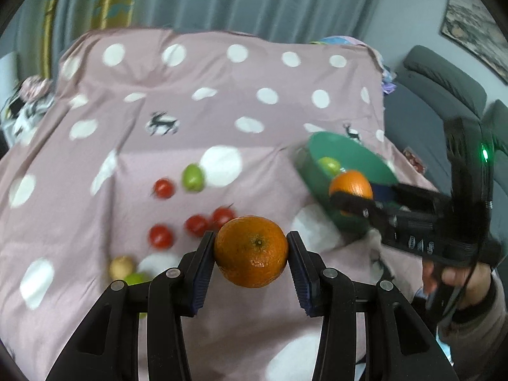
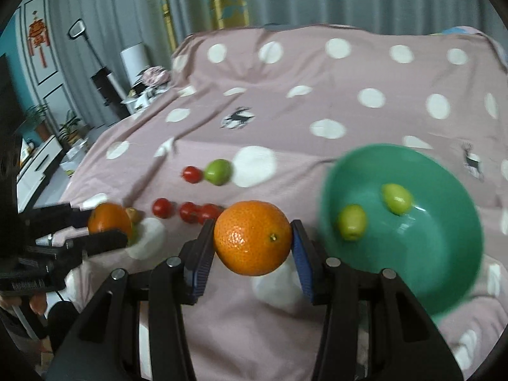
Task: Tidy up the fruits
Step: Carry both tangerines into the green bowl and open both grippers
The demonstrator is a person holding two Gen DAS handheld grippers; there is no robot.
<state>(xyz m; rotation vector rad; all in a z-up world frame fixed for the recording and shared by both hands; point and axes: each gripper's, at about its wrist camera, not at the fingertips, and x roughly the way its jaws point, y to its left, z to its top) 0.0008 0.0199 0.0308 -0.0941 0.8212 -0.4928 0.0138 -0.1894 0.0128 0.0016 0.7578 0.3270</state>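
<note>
Left wrist: left gripper jaws clamp orange mid-air, near side of cloth. I carry right toward green bowl.

Right wrist: right gripper pinches second orange just left of bowl; I release low.

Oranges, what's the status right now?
Left hand-held gripper shut on orange. Right hand-held gripper shut on second orange, beside green bowl. Nothing blocking.

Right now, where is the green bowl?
In the right wrist view, the green bowl sits on the dotted cloth at the right, just beyond the right tool's orange.
</note>
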